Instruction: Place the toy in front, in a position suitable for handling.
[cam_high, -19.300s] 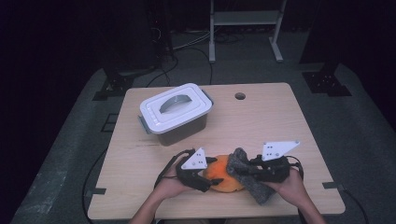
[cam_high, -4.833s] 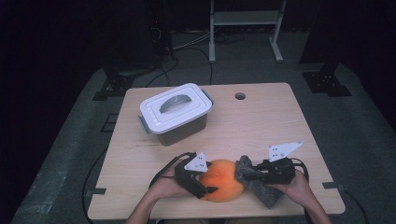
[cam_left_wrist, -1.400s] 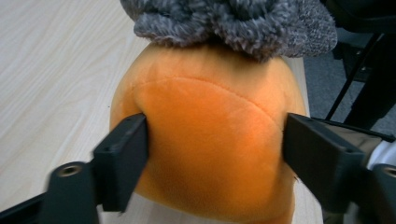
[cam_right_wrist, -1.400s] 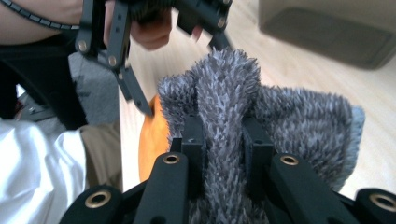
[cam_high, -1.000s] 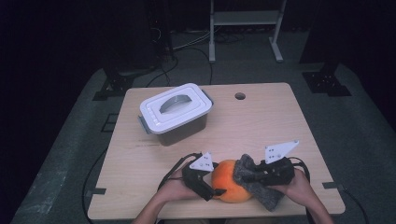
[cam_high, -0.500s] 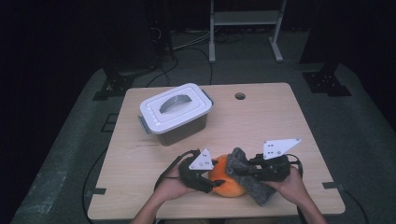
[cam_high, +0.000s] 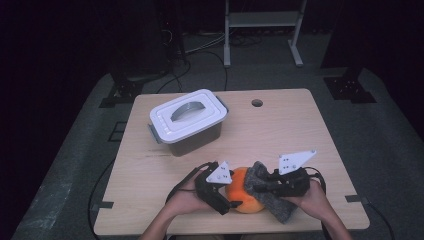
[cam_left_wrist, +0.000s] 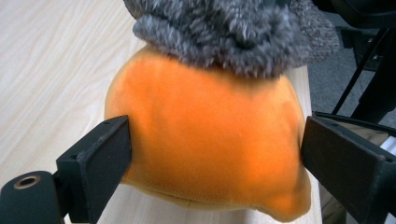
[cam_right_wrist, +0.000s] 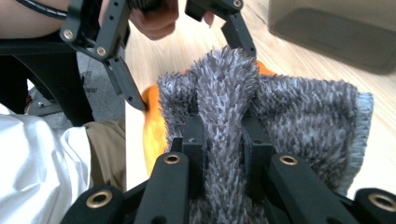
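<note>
Left hand-held gripper (cam_left_wrist: 212, 154) jaws just opened, straddling orange plush (cam_left_wrist: 205, 140); right hand-held gripper (cam_right_wrist: 223, 140) clamped on grey cloth (cam_right_wrist: 280, 112) should wipe toward 12 o'clock, plush steadied.

lidded box (cam_high: 187, 121) on far-left tabletop (cam_high: 280, 135)

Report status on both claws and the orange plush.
Left claw jaws just opened, wide around orange plush. Right claw shut on grey fuzzy cloth, draped over plush. Lidded bin stands apart, nothing blocking.
</note>
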